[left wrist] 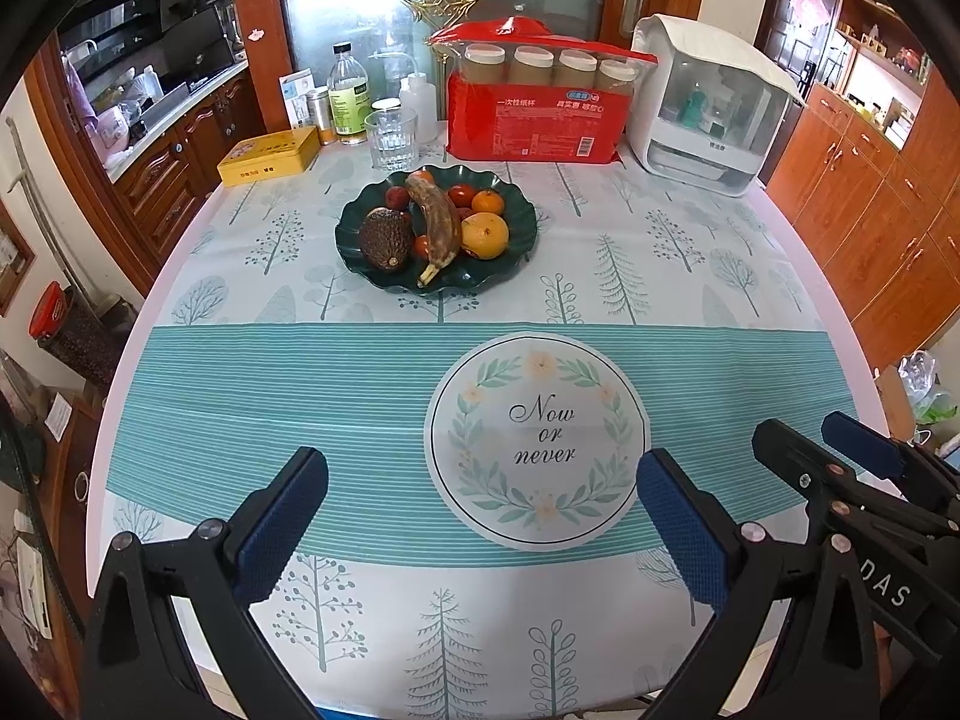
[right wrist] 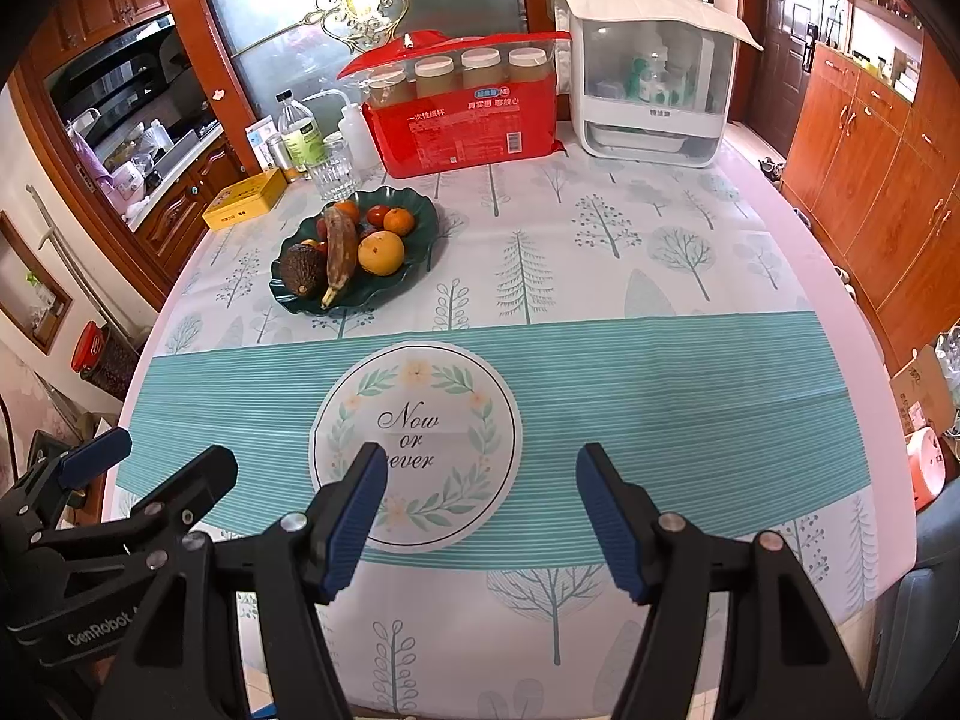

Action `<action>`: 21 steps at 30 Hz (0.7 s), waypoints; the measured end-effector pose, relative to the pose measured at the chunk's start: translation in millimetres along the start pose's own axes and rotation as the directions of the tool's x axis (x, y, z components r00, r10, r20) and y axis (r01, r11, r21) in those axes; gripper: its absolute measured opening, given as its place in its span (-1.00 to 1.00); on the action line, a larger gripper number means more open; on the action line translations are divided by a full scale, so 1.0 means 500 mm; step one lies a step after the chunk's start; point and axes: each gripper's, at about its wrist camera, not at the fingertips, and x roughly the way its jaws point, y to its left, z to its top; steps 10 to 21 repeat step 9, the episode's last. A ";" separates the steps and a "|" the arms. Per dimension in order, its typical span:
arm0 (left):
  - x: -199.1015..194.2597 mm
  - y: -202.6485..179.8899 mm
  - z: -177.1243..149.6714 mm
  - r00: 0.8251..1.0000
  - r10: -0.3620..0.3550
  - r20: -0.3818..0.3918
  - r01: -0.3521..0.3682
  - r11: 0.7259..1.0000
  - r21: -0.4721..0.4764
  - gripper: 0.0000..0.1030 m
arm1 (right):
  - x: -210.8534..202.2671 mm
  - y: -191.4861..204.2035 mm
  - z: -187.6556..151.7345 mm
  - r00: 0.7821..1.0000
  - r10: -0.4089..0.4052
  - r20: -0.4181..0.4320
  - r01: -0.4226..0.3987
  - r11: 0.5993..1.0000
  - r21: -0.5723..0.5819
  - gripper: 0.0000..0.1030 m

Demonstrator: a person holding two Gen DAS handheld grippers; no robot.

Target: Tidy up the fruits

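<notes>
A dark green wavy plate (left wrist: 516,252) (right wrist: 423,222) sits toward the far side of the table. On it lie a brown overripe banana (left wrist: 435,222) (right wrist: 341,252), a dark avocado (left wrist: 385,238) (right wrist: 303,270), a large orange (left wrist: 485,234) (right wrist: 381,252), a smaller orange (left wrist: 488,201) (right wrist: 399,221) and small red fruits (left wrist: 461,195) (right wrist: 378,215). My left gripper (left wrist: 480,480) hovers open over the near part of the table, nothing between its fingers. My right gripper (right wrist: 480,468) is open and empty too, beside it on the right. Both are well short of the plate.
Behind the plate stand a glass tumbler (left wrist: 391,138), a yellow tin (left wrist: 269,155), bottles (left wrist: 348,96), a red pack of paper cups (left wrist: 534,102) and a white appliance (left wrist: 708,108). Wooden cabinets (right wrist: 870,180) line the right. The tablecloth (left wrist: 300,378) is bare between grippers and plate.
</notes>
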 end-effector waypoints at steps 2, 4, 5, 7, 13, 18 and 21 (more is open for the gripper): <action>0.000 0.000 0.000 1.000 0.000 -0.001 0.000 1.000 0.000 0.99 | 0.001 0.000 -0.001 1.000 0.000 -0.001 0.000 1.000 0.000 0.28; 0.000 0.000 0.000 1.000 0.002 0.000 -0.002 1.000 0.001 0.99 | 0.000 0.000 0.000 1.000 0.000 0.000 0.000 1.000 0.000 0.28; 0.000 0.000 0.000 1.000 0.001 0.000 -0.001 1.000 0.000 0.99 | 0.000 0.000 0.000 1.000 0.001 -0.001 -0.001 1.000 0.001 0.28; 0.000 0.000 0.000 1.000 0.000 -0.001 0.000 1.000 -0.001 0.99 | 0.000 0.000 0.001 1.000 0.001 -0.001 -0.001 1.000 0.000 0.28; 0.002 0.002 -0.001 1.000 -0.001 -0.003 0.001 1.000 -0.003 0.99 | 0.000 0.000 0.000 1.000 0.001 -0.001 -0.001 1.000 0.000 0.28; 0.002 0.002 -0.001 1.000 -0.001 -0.003 0.001 1.000 -0.003 0.99 | 0.000 0.000 0.000 1.000 0.001 -0.001 -0.001 1.000 0.000 0.28; 0.002 0.002 -0.001 1.000 -0.001 -0.003 0.001 1.000 -0.003 0.99 | 0.000 0.000 0.000 1.000 0.001 -0.001 -0.001 1.000 0.000 0.28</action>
